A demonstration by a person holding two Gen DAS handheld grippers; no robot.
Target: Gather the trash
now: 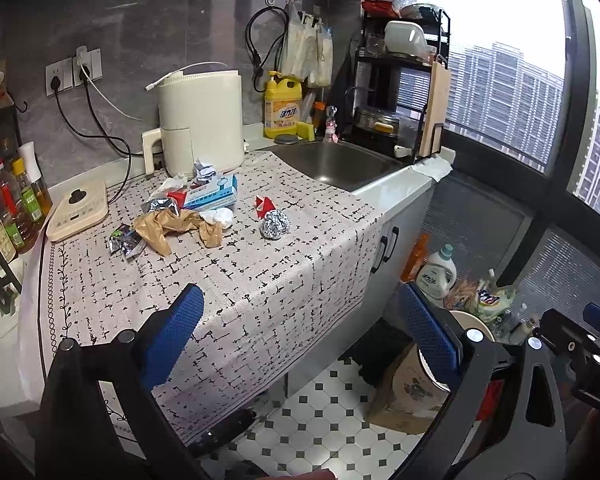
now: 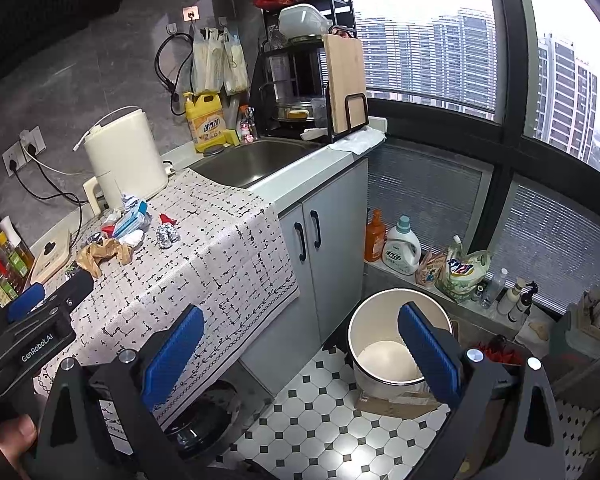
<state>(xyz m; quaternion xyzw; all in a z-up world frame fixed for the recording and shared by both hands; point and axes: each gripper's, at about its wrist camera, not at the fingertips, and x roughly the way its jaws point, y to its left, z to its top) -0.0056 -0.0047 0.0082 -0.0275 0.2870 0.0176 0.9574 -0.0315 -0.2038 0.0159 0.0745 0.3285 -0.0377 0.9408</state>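
Note:
Trash lies in a heap on the patterned cloth of the counter (image 1: pixel 240 280): a foil ball (image 1: pixel 275 224), a red wrapper (image 1: pixel 264 205), crumpled brown paper (image 1: pixel 172 227), a white paper wad (image 1: pixel 219 216), a blue-white box (image 1: pixel 210 194) and a foil packet (image 1: pixel 125 241). The same heap shows in the right wrist view around the foil ball (image 2: pixel 167 236) and brown paper (image 2: pixel 102 254). A white bin (image 2: pixel 392 344) stands on the floor, open-topped. My left gripper (image 1: pixel 300 332) is open, well short of the heap. My right gripper (image 2: pixel 300 344) is open, with its right finger over the bin.
A cream kettle-like appliance (image 1: pixel 202 120), a sink (image 1: pixel 340 164), a yellow soap bottle (image 1: pixel 282 106) and a dish rack (image 1: pixel 404 80) line the back. Oil bottles (image 1: pixel 16 204) stand at the left. Detergent bottles (image 2: pixel 402 246) sit by the window. A cardboard piece (image 2: pixel 392 404) lies under the bin.

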